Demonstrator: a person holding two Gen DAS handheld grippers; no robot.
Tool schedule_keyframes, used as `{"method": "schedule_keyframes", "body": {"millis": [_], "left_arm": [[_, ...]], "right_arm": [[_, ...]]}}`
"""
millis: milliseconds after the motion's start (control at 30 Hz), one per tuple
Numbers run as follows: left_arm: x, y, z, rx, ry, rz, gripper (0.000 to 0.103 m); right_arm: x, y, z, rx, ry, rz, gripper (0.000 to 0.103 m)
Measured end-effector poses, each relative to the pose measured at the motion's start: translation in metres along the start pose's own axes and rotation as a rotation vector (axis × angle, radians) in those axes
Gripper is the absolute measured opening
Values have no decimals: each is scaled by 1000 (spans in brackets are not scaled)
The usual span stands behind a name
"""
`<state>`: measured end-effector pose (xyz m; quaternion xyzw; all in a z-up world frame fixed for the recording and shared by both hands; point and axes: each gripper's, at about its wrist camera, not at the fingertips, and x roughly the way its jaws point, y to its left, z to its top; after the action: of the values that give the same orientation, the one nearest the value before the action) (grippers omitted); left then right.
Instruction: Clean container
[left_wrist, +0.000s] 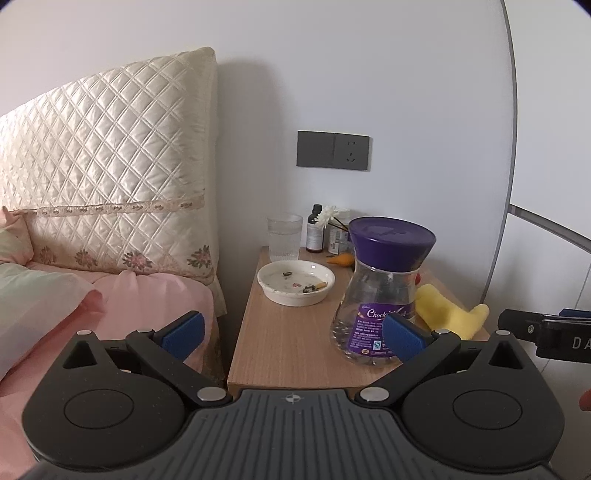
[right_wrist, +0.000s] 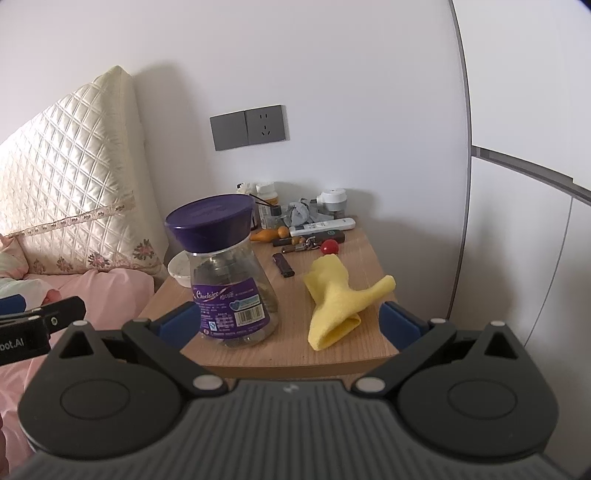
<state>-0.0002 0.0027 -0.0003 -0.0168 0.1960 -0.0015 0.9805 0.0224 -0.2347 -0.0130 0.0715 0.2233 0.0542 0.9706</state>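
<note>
Left gripper: the left gripper (left_wrist: 293, 338) hovers before the front edge of the bedside table (left_wrist: 288, 343), jaws spread wide, holding nothing; its right blue pad (left_wrist: 404, 338) overlaps the jar's lower part in the left wrist view, contact unclear.
Right gripper: the right gripper (right_wrist: 290, 325) hangs at the table's front edge, jaws wide apart and empty, with the jar and the cloth seen between its pads.
Jar: a clear plastic jar (right_wrist: 231, 284) with a purple lid (right_wrist: 210, 221) and a purple label stands upright near the front edge, toward the left side.
Cloth: a crumpled yellow cloth (right_wrist: 338, 301) lies near the front right corner, just beside the jar but apart from it.
Other items: a white dish (left_wrist: 295, 282) with scraps sits behind the jar; a glass (left_wrist: 284, 238) and small bottles stand at the back edge; a lighter (right_wrist: 283, 265), red ball (right_wrist: 329, 246) and remote (right_wrist: 321, 225) lie toward the back right.
Room: pink bedding (left_wrist: 122, 306) and a quilted cream headboard (left_wrist: 107, 166) at left; a grey wall socket (left_wrist: 332, 150) on the white wall.
</note>
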Motion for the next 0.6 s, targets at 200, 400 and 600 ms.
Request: {"method": "schedule_keyframes", "body": {"millis": [200, 400, 600], "left_arm": [[0, 2, 0, 16, -6, 9, 103], [-3, 3, -2, 16, -23, 7, 103], [-6, 2, -2, 17, -27, 3, 103]], "right_arm": [[-3, -1, -4, 6, -23, 5, 103], [-1, -4, 1, 28, -21, 5, 103], [-2, -3, 0, 33, -11, 14, 103]]}}
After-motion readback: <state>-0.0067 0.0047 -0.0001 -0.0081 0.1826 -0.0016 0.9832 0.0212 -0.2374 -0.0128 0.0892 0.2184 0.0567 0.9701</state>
